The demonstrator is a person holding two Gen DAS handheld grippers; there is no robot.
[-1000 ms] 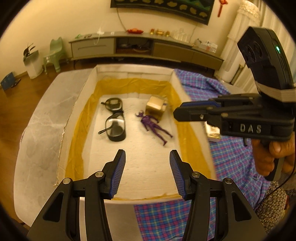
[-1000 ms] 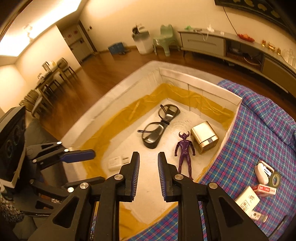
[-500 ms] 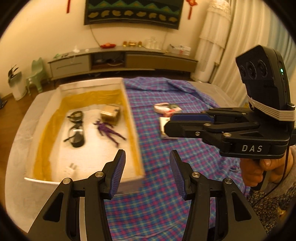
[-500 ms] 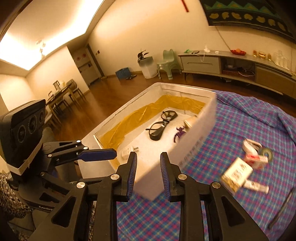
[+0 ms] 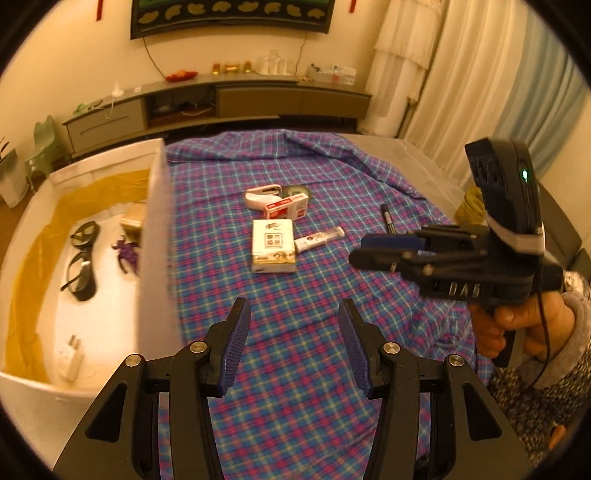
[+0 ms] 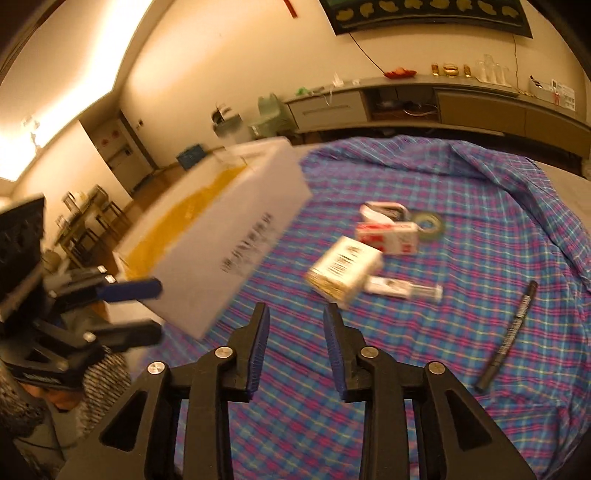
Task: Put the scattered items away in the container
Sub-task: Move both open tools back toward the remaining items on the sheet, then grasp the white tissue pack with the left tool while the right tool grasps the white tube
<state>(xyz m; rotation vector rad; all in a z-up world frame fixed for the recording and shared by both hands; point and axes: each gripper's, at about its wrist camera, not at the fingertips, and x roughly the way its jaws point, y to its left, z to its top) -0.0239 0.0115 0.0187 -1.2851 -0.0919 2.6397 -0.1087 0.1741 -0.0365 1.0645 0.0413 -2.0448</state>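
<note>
Warm amber indoor light; a bright ceiling glow (image 6: 55,92) flares at upper left. Right wrist view is motion-blurred; fisheye edges vignette black.

Home living room. Long TV cabinet (image 5: 221,99) standing along wall, big picture (image 5: 229,16) hanging above, curtains (image 5: 461,81) hanging by window, small green chair (image 5: 42,147) sitting nearby, dining chairs (image 6: 88,218) showing farther off.

Plaid woven cloth (image 5: 295,314); matt white foam container (image 5: 155,240).
</note>
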